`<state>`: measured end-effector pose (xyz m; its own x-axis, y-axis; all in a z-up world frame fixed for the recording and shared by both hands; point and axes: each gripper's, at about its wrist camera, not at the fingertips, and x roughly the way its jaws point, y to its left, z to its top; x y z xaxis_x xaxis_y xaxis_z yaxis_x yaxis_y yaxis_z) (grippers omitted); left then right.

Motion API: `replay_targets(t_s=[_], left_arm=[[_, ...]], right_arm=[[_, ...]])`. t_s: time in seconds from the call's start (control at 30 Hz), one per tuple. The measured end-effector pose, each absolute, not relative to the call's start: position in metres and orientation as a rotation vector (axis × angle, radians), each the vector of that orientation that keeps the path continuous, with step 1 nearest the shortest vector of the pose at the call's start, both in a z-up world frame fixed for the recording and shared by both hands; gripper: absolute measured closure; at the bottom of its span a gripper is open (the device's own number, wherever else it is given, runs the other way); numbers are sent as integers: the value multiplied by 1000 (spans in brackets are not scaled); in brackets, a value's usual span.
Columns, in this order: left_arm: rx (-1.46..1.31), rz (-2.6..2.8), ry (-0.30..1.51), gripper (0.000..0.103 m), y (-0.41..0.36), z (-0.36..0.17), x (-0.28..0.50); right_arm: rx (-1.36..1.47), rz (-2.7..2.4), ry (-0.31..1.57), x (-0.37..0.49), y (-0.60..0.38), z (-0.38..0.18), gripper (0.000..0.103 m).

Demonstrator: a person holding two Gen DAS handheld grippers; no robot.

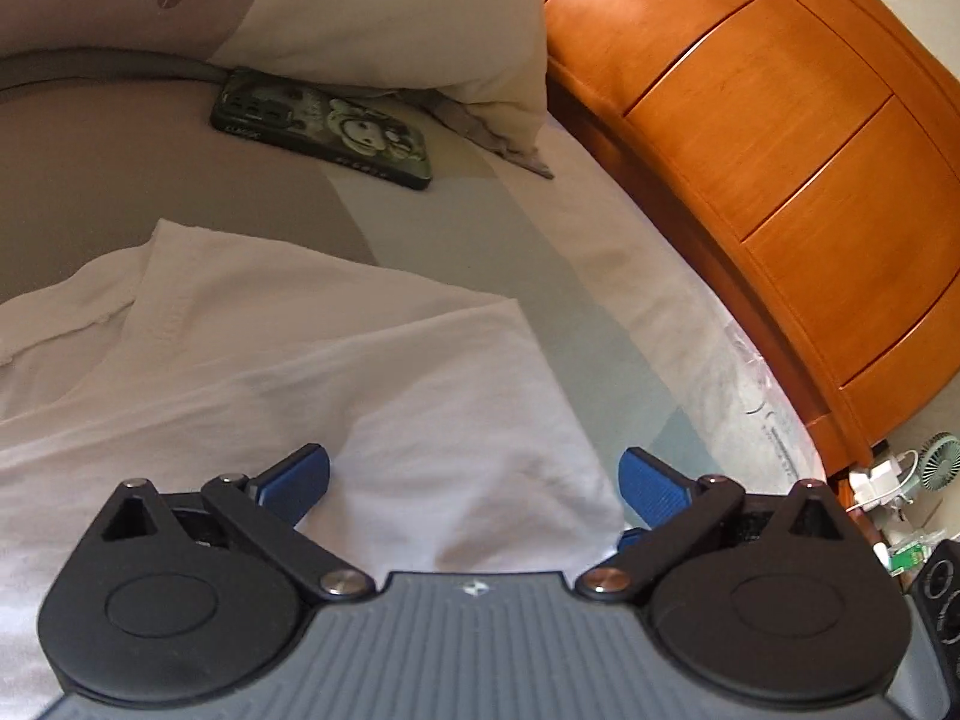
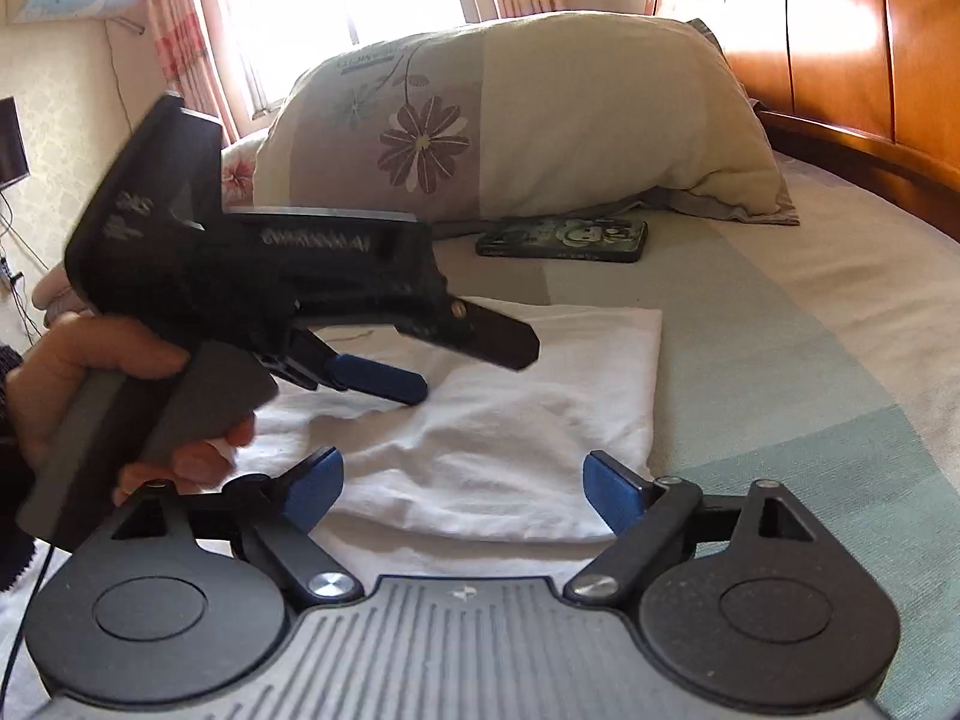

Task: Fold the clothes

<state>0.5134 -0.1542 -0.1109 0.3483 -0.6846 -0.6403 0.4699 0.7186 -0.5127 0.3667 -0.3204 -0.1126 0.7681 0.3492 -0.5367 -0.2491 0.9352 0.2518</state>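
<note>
A white garment (image 1: 300, 360) lies on the bed, folded over itself, with a straight edge on its right side. My left gripper (image 1: 477, 474) hangs just above its near right corner, jaws open, with nothing pinched between the blue pads. In the right wrist view the same garment (image 2: 540, 408) spreads in front of my right gripper (image 2: 465, 483), which is open over the cloth's near edge. The left gripper (image 2: 468, 369) shows there from the side, held by a hand (image 2: 78, 360), pointing down at the cloth's left half.
A flowered pillow (image 2: 540, 120) lies at the bed's head, with a dark phone case (image 2: 564, 240) in front of it. The orange wooden headboard (image 1: 750, 150) runs along the right. A small fan (image 1: 939, 459) and clutter sit beyond the mattress edge.
</note>
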Motion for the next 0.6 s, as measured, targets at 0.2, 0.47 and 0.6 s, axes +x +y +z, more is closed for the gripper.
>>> replay_targets(t_s=[0.2,0.47,0.6], left_arm=[[-291,-672,931,1,-145,-97,523],[-206,-726,945,1,-180,-105,525],[-223,-686,936,1,-167,-85,516]], right_arm=[[124,310,671,369,-319,-121,8],[129,307,666,368,-319,-120,7],[154,297,645,365,-322,-114,3]])
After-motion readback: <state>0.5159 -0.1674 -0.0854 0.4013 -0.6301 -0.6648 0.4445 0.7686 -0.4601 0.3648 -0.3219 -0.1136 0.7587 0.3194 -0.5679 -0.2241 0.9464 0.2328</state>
